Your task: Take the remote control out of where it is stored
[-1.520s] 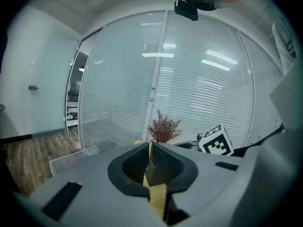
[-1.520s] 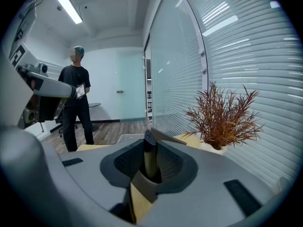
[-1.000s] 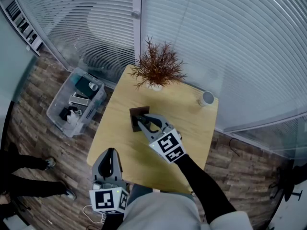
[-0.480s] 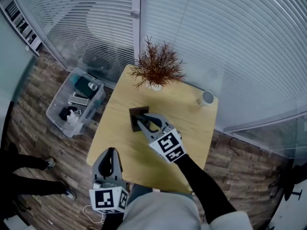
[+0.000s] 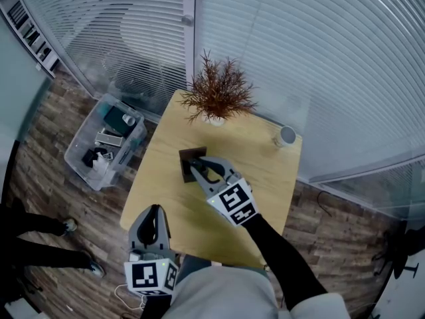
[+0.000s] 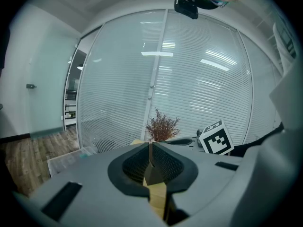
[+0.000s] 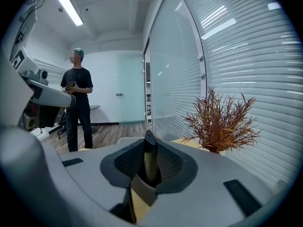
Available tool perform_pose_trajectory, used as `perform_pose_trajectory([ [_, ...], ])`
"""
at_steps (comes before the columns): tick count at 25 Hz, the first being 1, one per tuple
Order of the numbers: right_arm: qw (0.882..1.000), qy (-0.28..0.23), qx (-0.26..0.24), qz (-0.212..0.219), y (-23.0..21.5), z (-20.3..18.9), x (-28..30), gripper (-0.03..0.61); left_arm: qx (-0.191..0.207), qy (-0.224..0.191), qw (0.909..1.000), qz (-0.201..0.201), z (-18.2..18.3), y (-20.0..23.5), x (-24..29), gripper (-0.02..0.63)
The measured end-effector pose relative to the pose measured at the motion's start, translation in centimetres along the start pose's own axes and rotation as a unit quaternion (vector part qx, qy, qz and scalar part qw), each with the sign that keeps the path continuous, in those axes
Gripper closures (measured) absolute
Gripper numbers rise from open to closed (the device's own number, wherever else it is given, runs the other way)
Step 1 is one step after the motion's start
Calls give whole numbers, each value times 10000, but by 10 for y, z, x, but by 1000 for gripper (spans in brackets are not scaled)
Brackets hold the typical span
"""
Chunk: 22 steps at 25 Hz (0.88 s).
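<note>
A dark, slim remote control stands on end between the jaws of my right gripper, which is shut on it. Its lower end sits in a dark brown holder. In the head view the right gripper reaches over that holder near the middle of the light wooden table; the remote itself is hidden there by the jaws. My left gripper hangs at the table's near left corner, shut and holding nothing. In its own view the left gripper has its pads meeting.
A potted reddish-brown dry plant stands at the table's far edge and a small grey cup at the far right corner. A clear plastic bin of items sits on the floor to the left. A person stands farther off. Glass walls with blinds lie behind.
</note>
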State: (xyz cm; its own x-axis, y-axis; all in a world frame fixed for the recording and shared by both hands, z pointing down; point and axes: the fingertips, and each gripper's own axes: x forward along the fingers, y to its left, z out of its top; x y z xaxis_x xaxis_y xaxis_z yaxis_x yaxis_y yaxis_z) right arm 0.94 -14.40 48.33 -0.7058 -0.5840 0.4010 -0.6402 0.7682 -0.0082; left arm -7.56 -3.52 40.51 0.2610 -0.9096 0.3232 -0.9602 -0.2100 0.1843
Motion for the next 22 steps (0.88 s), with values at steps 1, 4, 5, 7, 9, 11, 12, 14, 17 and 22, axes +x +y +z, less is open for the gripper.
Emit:
perform_pose_trajectory([
  [1, 10000, -1, -5, 2, 0, 0, 0, 500, -4, -2, 10000, 0, 0, 0, 0, 586],
  [4, 10000, -5, -16, -3, 1, 1, 0, 500, -17, -8, 10000, 9, 0, 0, -1, 586],
  [5, 10000, -12, -12, -4, 1, 1, 0, 500, -15, -10, 10000, 13, 0, 0, -1, 586],
  [7, 10000, -22, -4, -4, 1, 2, 0, 500, -9, -21, 10000, 15, 0, 1, -1, 586],
  [9, 10000, -25, 2, -6, 1, 2, 0, 500, -6, -25, 10000, 18, 0, 1, 0, 586],
  [11, 10000, -26, 10, -17, 0, 3, -1, 500, -8, -24, 10000, 24, 0, 1, -1, 586],
  [12, 10000, -26, 12, -24, 0, 3, -1, 500, -9, -25, 10000, 27, 0, 1, -1, 586],
  [14, 10000, -26, 8, -35, 0, 4, -1, 500, -13, -21, 10000, 32, 0, 1, -1, 586],
  [17, 10000, -32, 15, -46, 0, 4, -2, 500, -20, -7, 10000, 30, -2, 1, -1, 586],
  [22, 10000, -26, 29, -63, -1, 5, -2, 500, -20, -12, 10000, 22, -1, 1, -2, 586],
])
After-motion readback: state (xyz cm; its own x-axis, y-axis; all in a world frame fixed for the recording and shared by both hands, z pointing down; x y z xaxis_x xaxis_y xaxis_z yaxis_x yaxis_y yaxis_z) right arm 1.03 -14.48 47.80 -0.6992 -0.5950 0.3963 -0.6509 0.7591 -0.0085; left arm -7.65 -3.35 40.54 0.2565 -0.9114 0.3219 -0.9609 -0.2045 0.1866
